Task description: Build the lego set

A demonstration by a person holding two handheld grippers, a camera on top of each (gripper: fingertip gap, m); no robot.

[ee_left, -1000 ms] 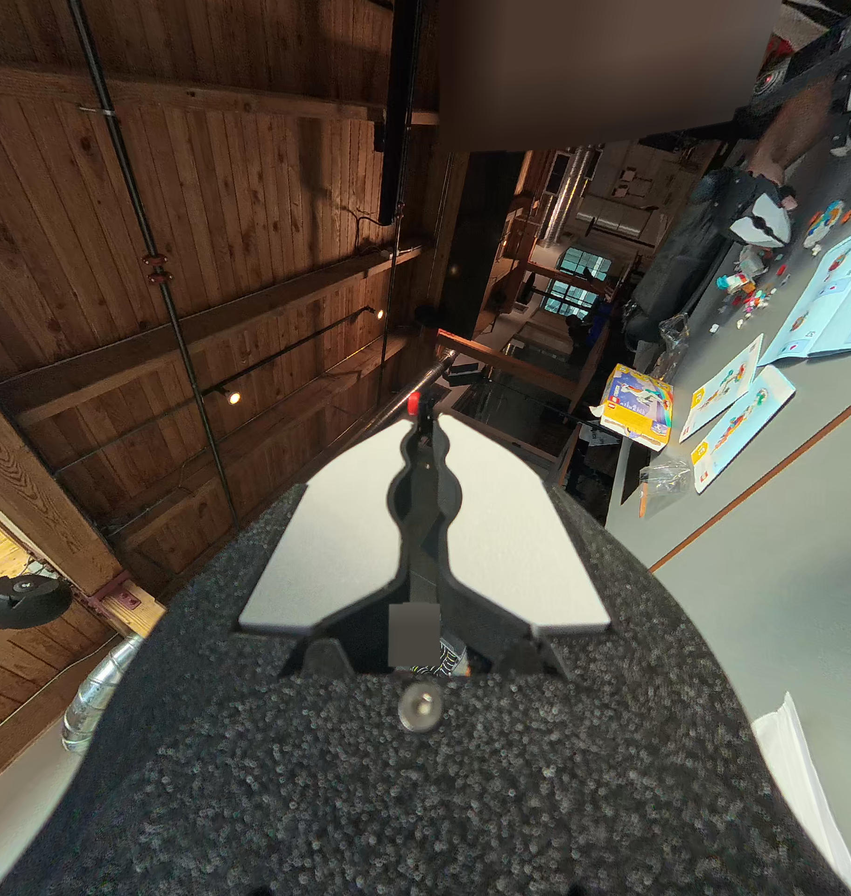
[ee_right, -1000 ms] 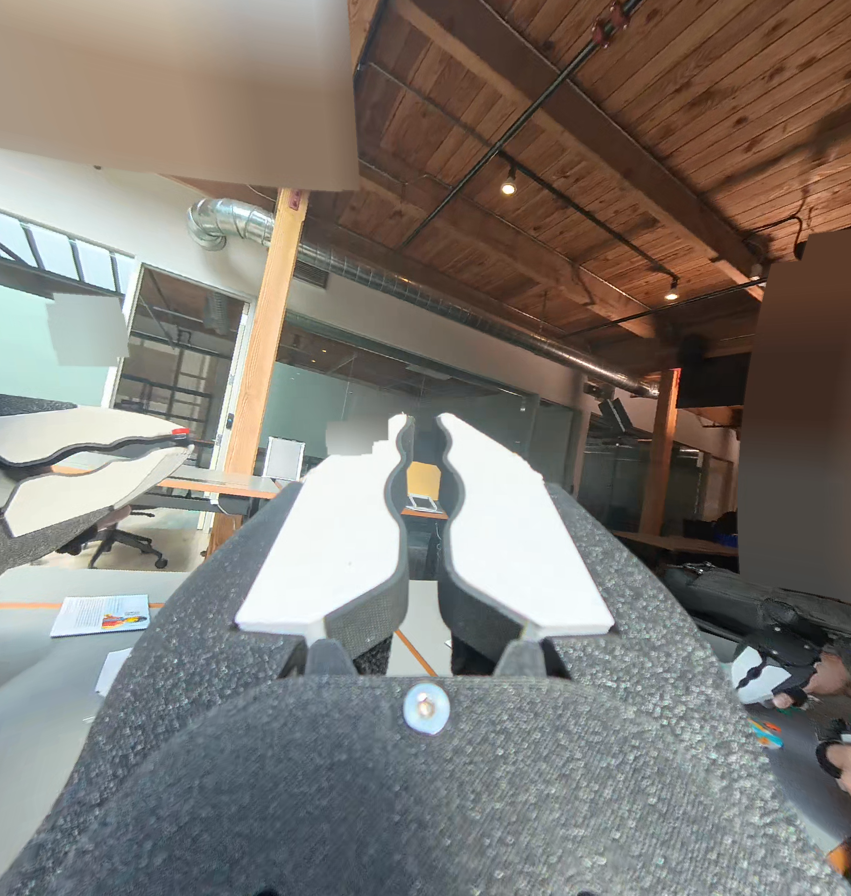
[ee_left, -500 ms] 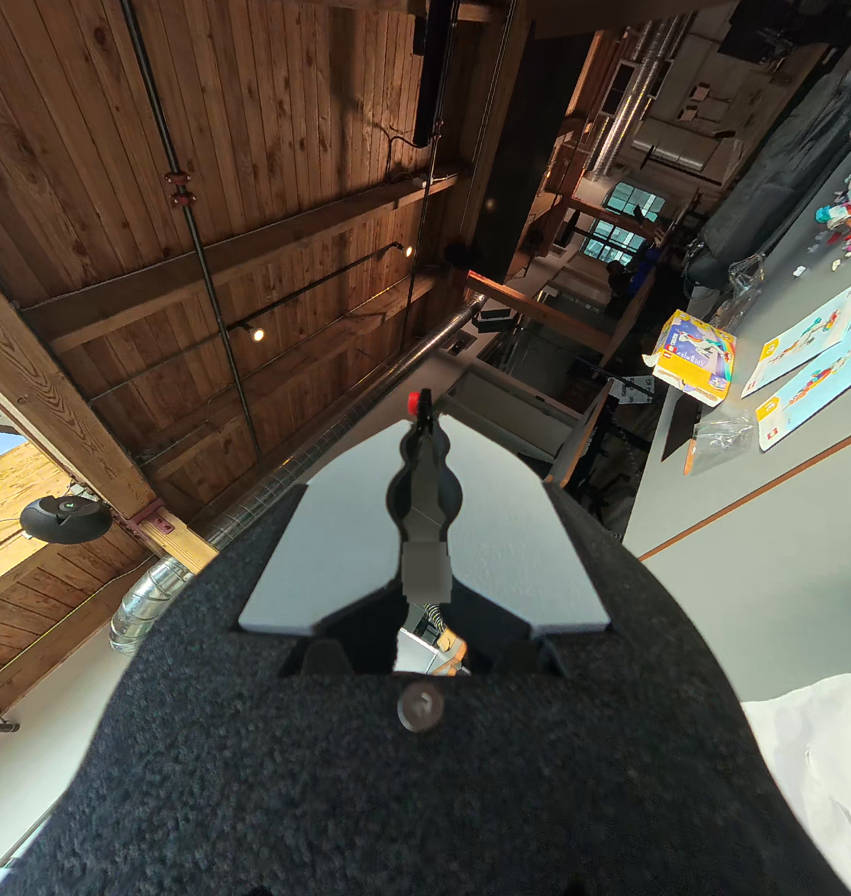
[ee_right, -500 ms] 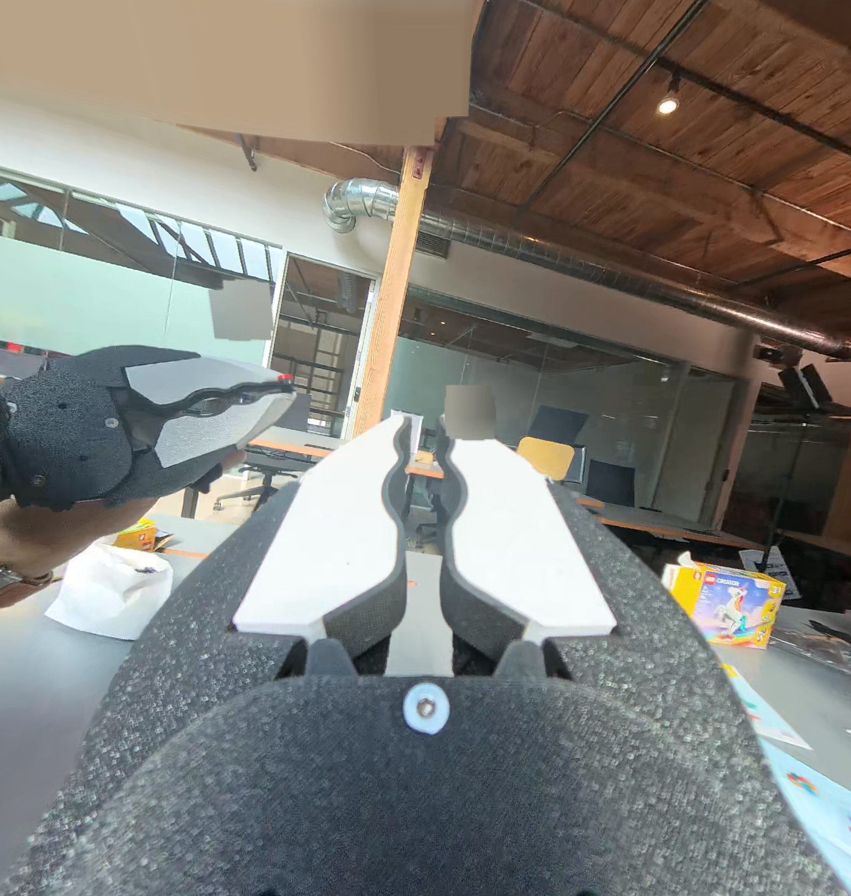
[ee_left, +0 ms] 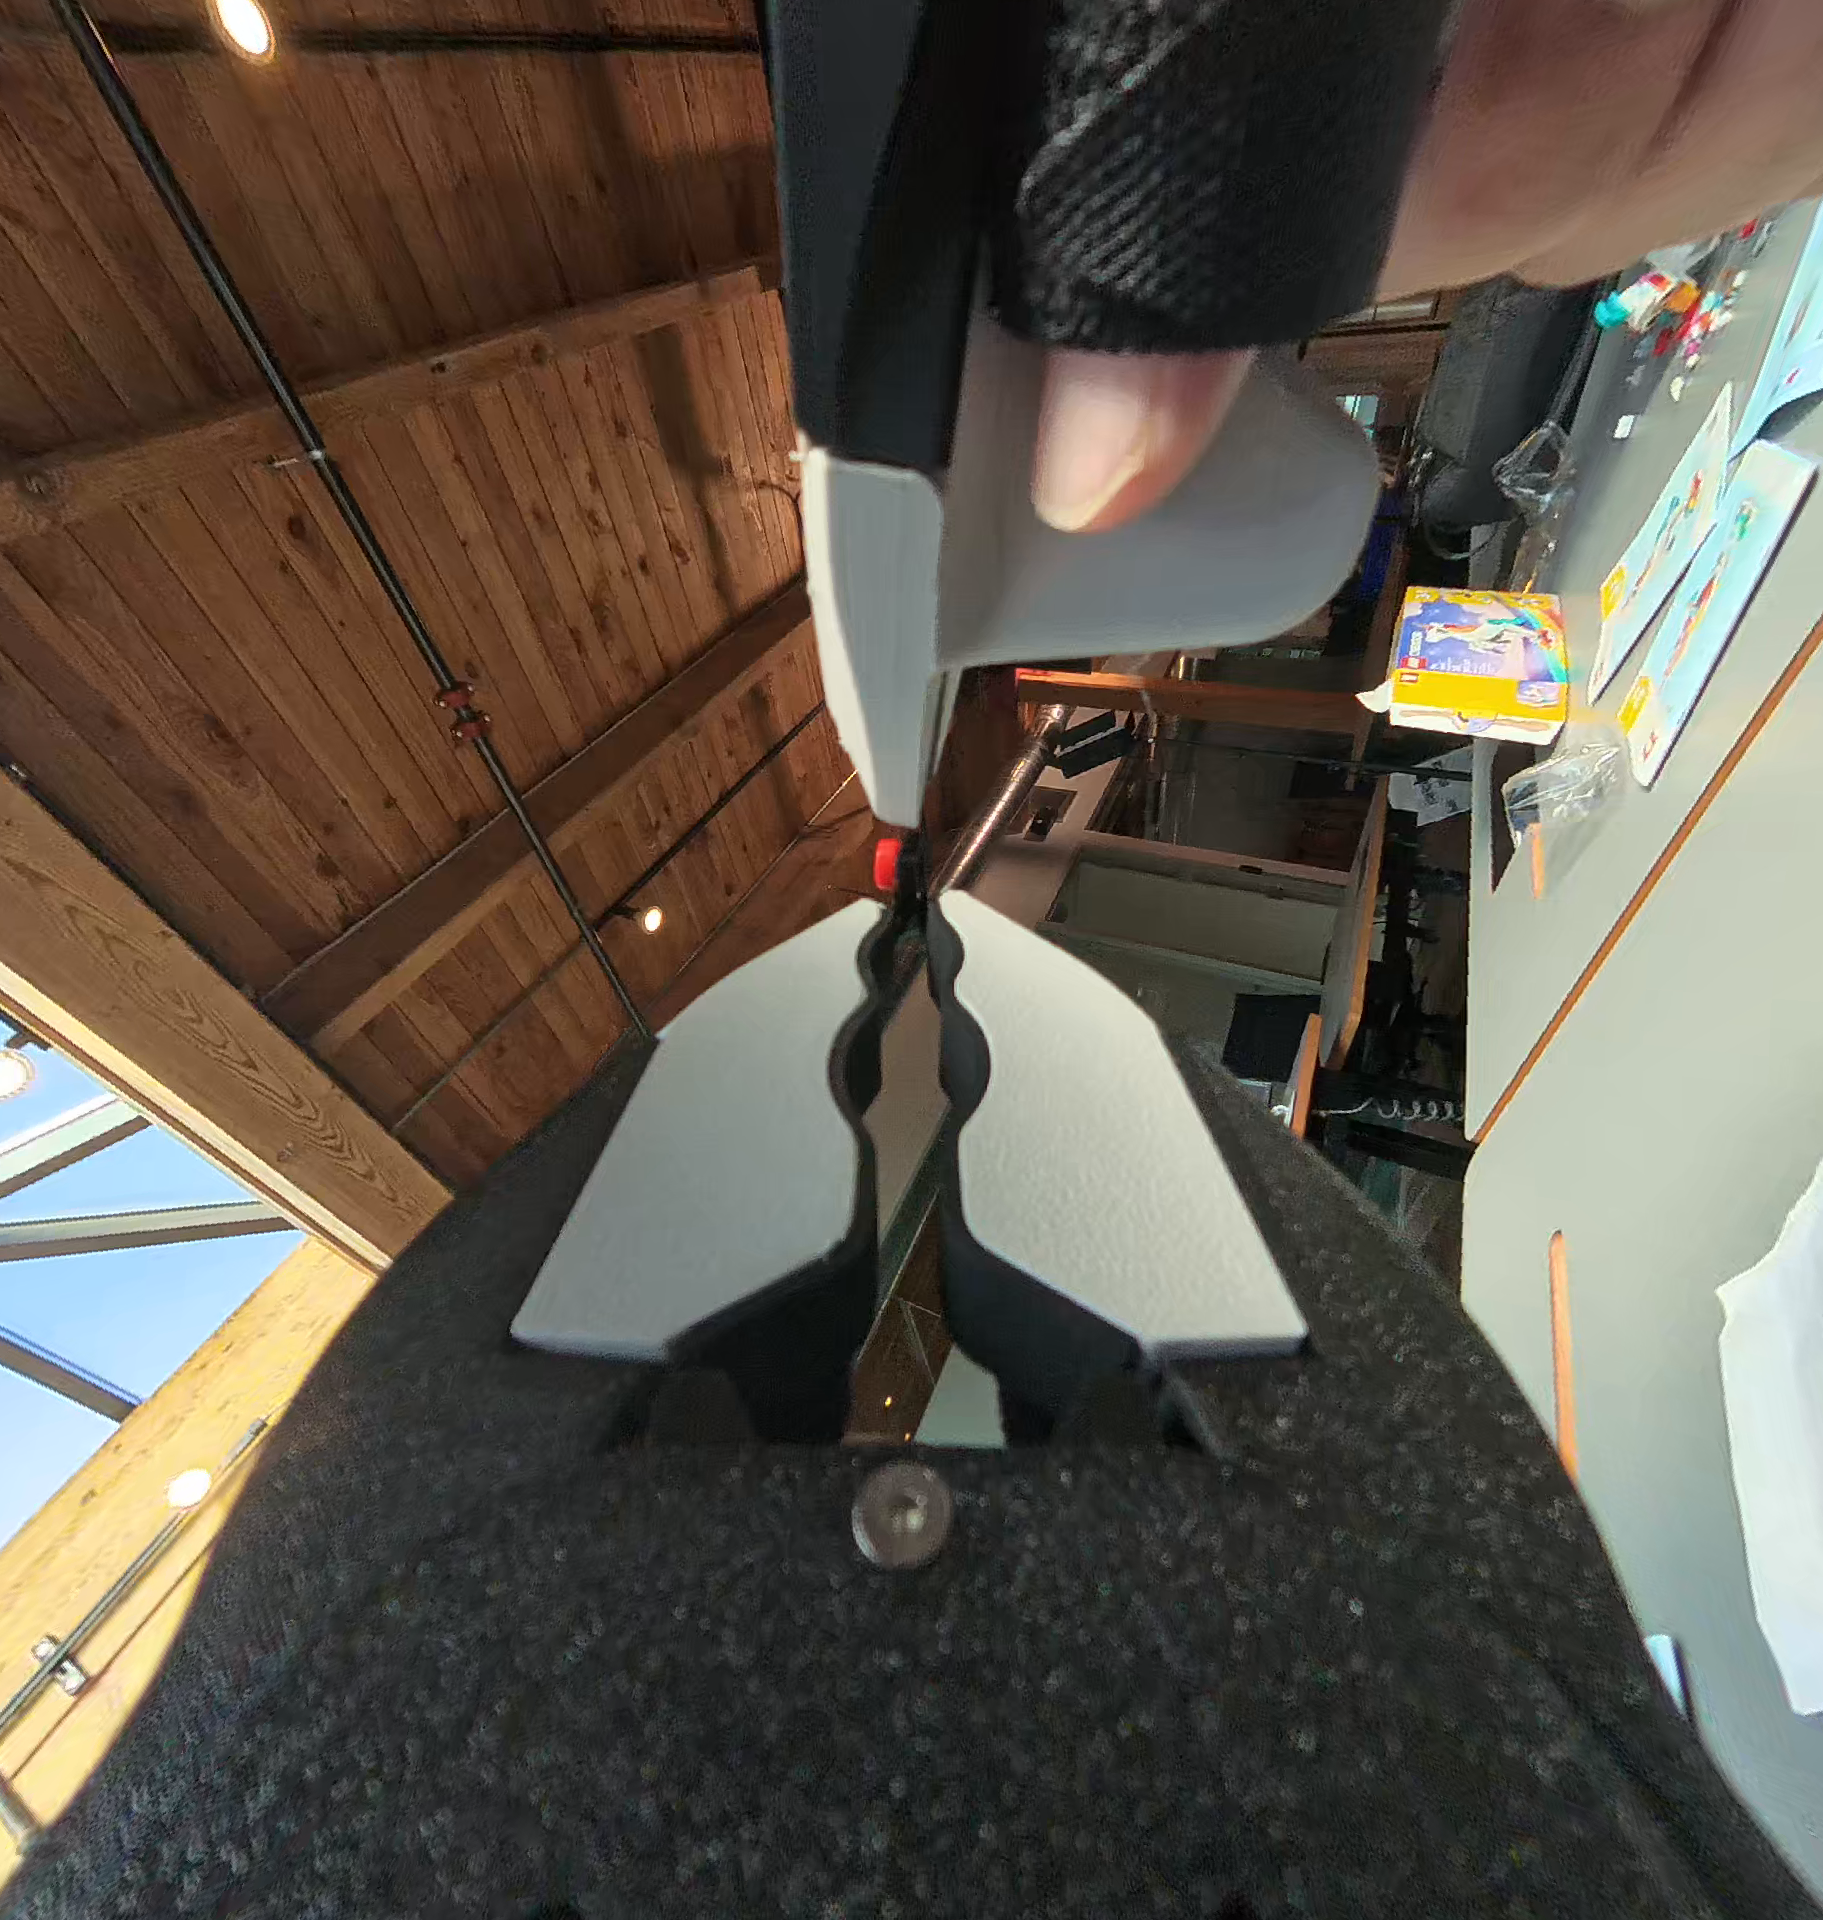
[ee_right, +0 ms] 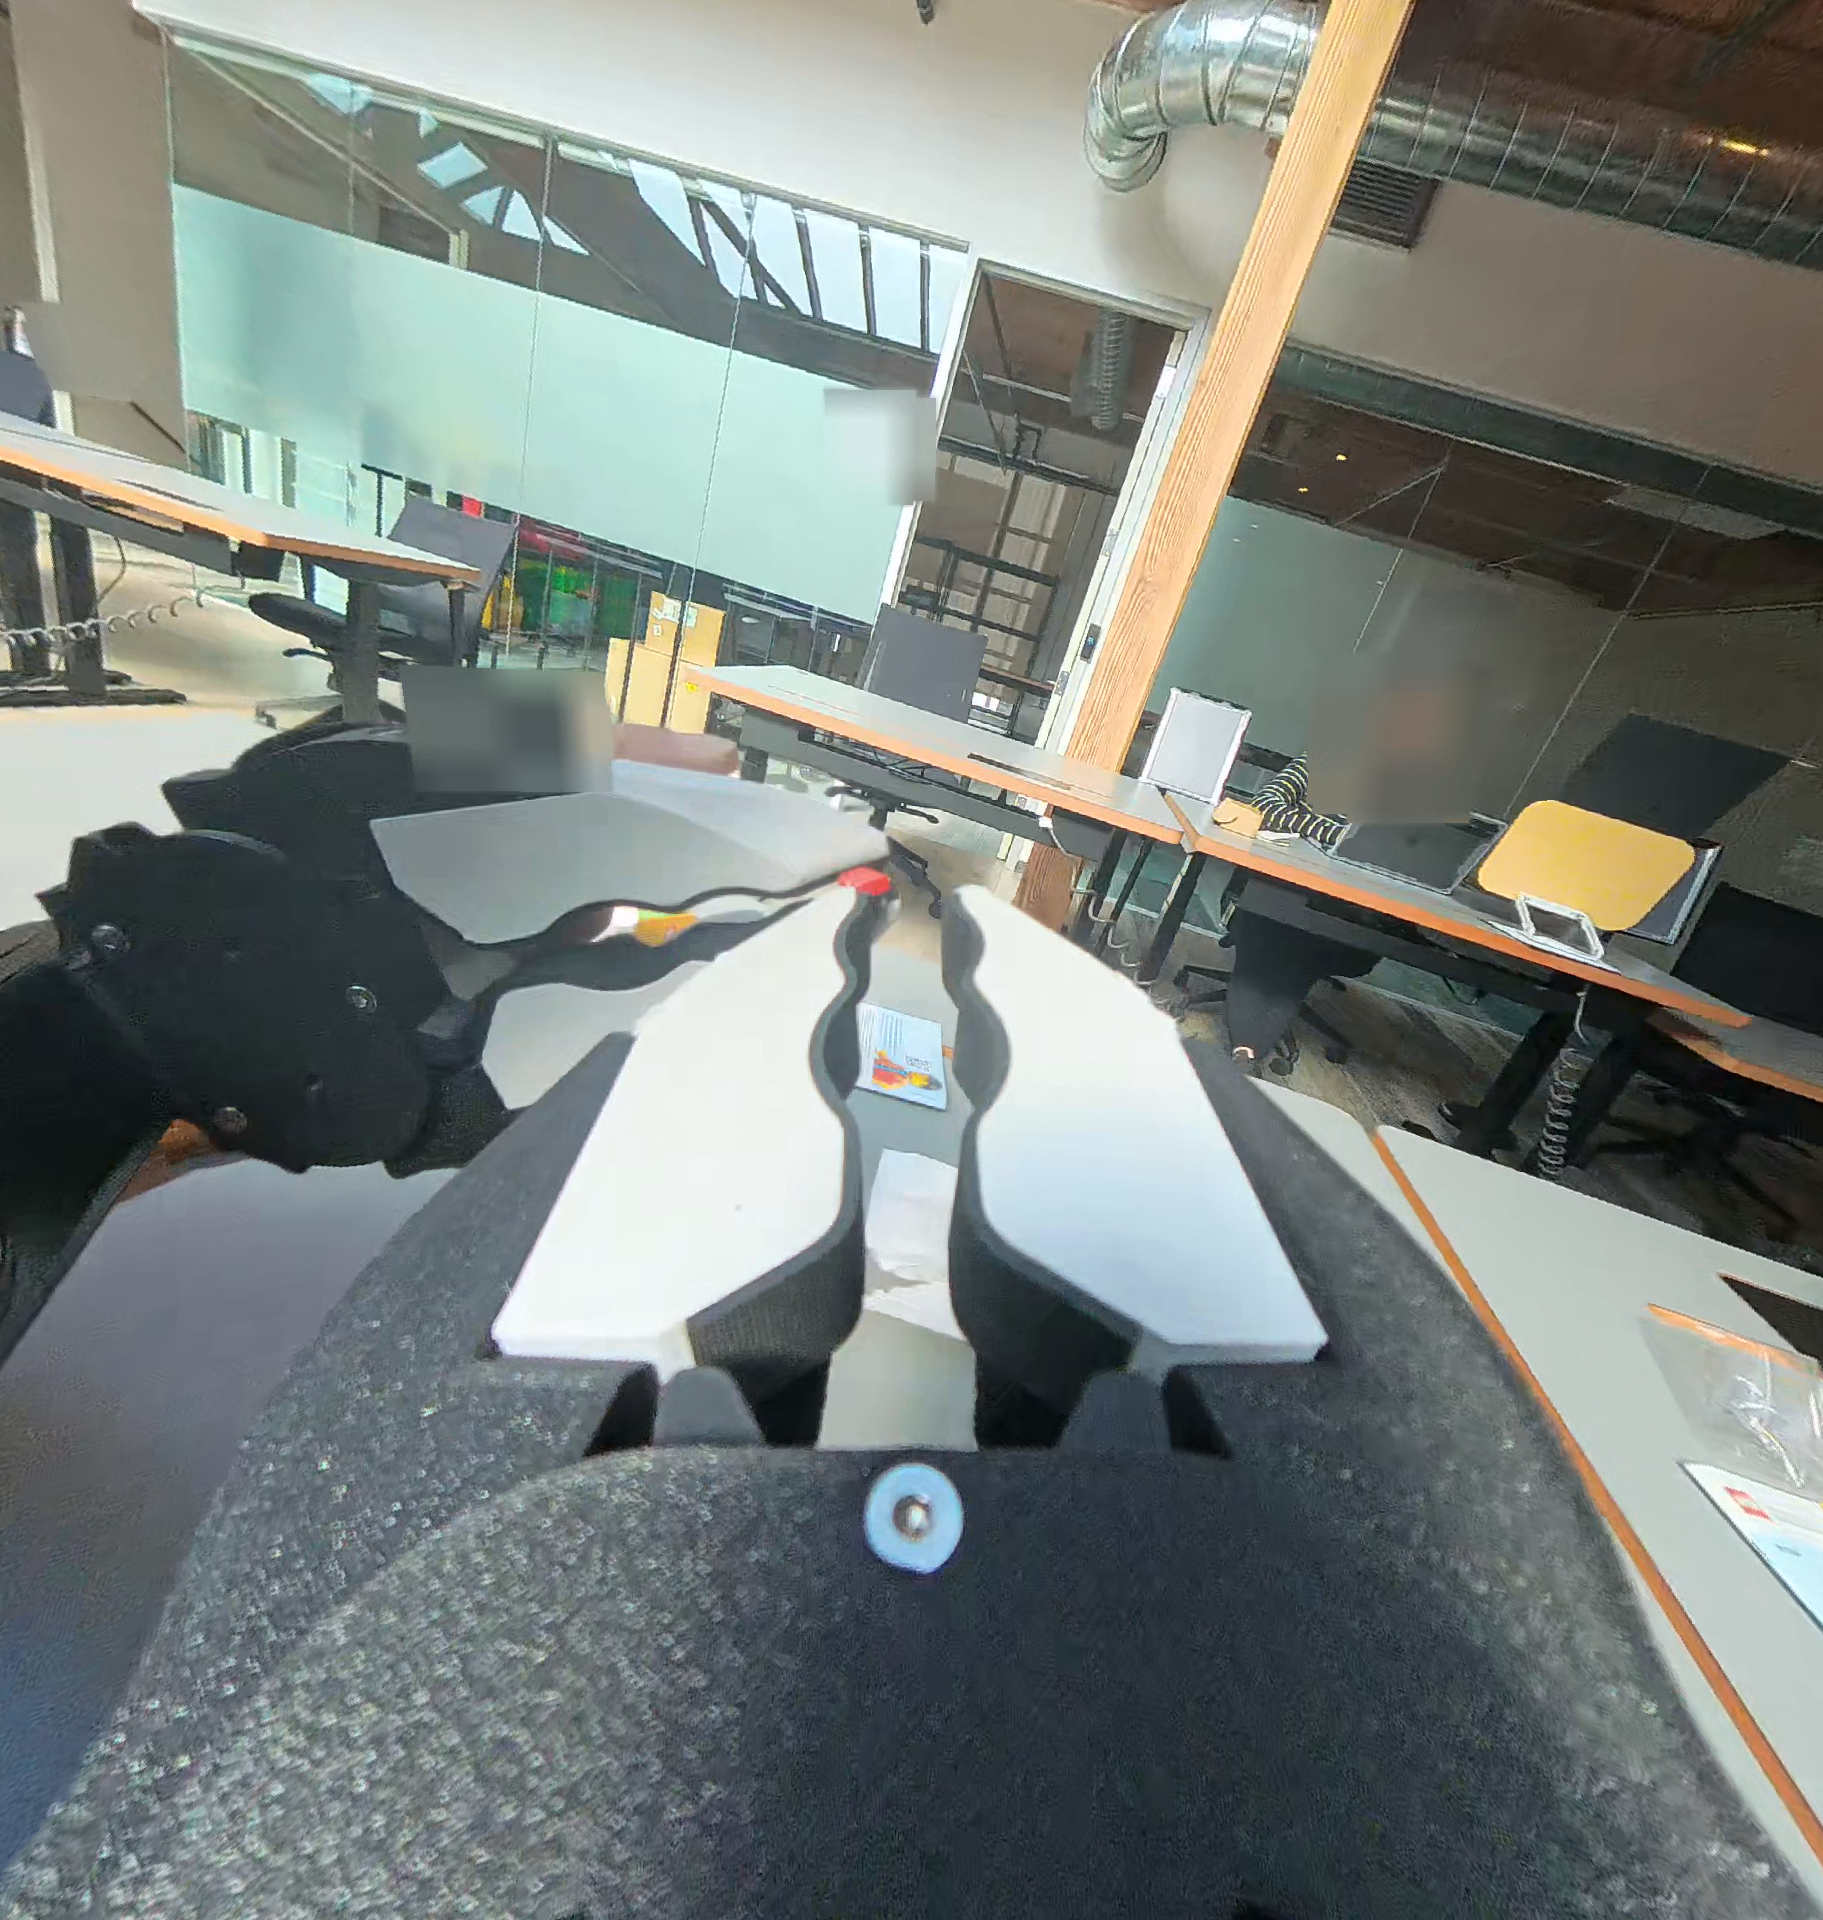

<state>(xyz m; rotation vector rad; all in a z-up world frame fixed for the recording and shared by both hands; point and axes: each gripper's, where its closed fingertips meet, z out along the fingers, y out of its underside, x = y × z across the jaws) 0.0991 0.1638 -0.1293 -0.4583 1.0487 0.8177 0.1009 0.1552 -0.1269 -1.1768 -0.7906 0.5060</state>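
Observation:
My left gripper [ee_left: 905,883] is shut on a small red lego piece [ee_left: 886,862] that sticks out at its fingertips, held up in the air. My right gripper [ee_right: 907,894] is open by a narrow gap and holds nothing. Its tips are right at the red piece [ee_right: 865,881], which the left gripper [ee_right: 616,862] holds in from the left. In the left wrist view the right gripper [ee_left: 876,644] comes down from above with a thumb [ee_left: 1115,447] on it. Its finger ends just above the red piece. Contact cannot be told.
On the grey table [ee_left: 1665,1039] lie a yellow lego box [ee_left: 1478,665], instruction booklets [ee_left: 1696,582], a clear bag [ee_left: 1561,790], loose bricks [ee_left: 1665,301] and white paper [ee_left: 1811,1403]. The right wrist view shows a leaflet [ee_right: 902,1060], a bag [ee_right: 1759,1403], and desks behind.
The two grippers have come together. The right gripper swung left and down until its tips reached the red piece, and now fills the top of the left wrist view. The left stays shut.

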